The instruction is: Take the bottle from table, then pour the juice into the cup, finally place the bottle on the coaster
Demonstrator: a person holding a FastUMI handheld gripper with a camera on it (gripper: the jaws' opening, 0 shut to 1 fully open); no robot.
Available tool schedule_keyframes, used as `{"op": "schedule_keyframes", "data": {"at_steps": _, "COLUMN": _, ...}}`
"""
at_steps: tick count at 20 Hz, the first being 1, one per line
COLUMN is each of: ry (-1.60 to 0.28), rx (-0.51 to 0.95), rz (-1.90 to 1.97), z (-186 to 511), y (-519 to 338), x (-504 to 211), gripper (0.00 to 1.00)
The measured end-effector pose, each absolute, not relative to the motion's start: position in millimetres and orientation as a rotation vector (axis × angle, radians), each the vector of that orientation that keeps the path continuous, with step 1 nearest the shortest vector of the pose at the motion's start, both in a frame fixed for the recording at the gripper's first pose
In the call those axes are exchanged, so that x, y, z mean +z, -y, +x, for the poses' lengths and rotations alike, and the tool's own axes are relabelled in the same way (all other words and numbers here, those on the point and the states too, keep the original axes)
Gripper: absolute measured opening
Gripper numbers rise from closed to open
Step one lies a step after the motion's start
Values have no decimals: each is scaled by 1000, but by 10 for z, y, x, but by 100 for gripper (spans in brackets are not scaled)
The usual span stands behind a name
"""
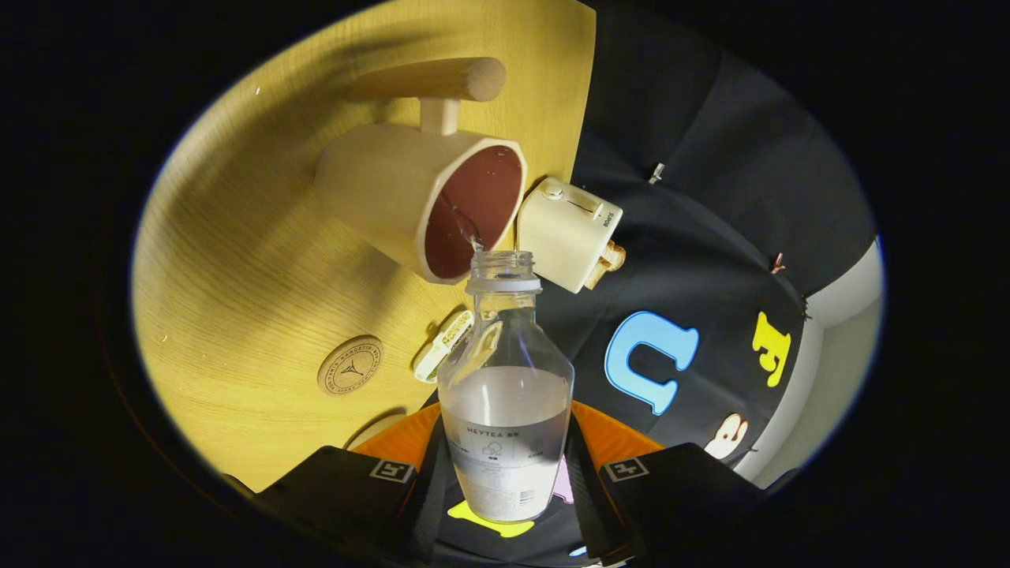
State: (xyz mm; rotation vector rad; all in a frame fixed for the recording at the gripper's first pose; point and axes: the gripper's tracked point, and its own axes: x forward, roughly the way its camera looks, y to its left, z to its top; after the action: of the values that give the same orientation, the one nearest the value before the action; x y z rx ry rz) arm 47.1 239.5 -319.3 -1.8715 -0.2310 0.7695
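The tool [505, 473] is closed on the bottle [505, 410]: one finger presses on each side of the bottle's lower body, at the level of the label, and the bottle sits squarely between them. The bottle is clear, uncapped, and holds pale, cloudy juice to roughly the shoulder of the body as seen here; the neck and upper part are empty.

The whole view is rolled, so the bench [260, 260] appears turned on its side and the bottle is tipped relative to it. The open mouth of the bottle lies just at the rim of the cup [426, 201], directly ahead of the fingers. A thin thread of liquid shows between the bottle mouth and the inside of the cup. Whether the mouth touches the rim cannot be told.

The cup is cream outside and dark reddish-brown inside, with a wooden peg handle [434, 83] on a short stem on its far side. It stands on the light wood bench near the bench's edge, where the booth wall begins.

A small cream toaster [570, 233], with what looks like a slice of toast at its slot, stands just beside the cup, at the same bench edge.

The round wooden coaster [350, 365] lies flat on the bench, well apart from the cup and nearer the fingers. A small white and green sachet-like item [444, 345] lies between the coaster and the bottle, partly behind the bottle.
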Motion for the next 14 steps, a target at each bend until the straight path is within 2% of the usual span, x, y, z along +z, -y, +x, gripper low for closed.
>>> {"op": "schedule_keyframes", "data": {"at_steps": 14, "ry": 272, "rx": 734, "rz": -2014, "z": 446, "y": -2409, "x": -3070, "gripper": 71}}
